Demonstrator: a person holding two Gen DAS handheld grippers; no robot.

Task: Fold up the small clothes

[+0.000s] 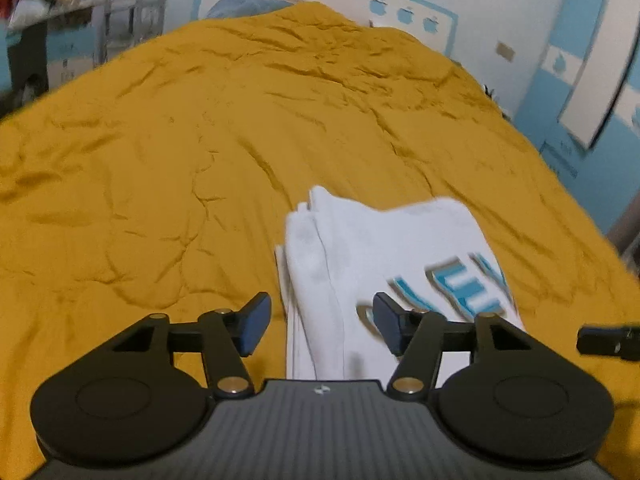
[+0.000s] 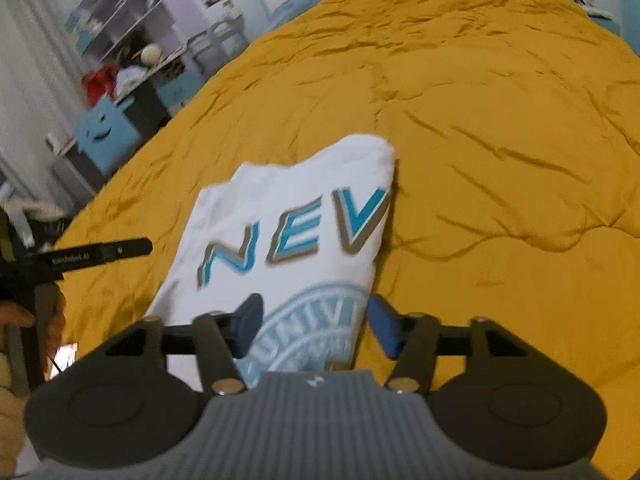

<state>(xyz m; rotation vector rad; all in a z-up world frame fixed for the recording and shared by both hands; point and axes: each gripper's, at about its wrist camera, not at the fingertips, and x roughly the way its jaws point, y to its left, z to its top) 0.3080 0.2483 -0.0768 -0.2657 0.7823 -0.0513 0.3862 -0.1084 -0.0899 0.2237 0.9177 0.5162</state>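
Mustard bedspread (image 1: 160, 152) fills both views | folded white shirt (image 2: 288, 216) lies on it, long axis running away | left gripper (image 1: 320, 322) and right gripper (image 2: 314, 324) both gape empty over shirt's near edge, equally close.

— What carries everything here?

— A bed (image 1: 200, 140), covered edge to edge with a mustard-yellow quilt (image 2: 500, 140), creased and puckered all over.

— And what lies on it?

— A folded white T-shirt (image 2: 288, 208), flat on the quilt, with "NEV" in blue letters and a pale blue round seal below. Stacked layers show along its left side in the left wrist view.
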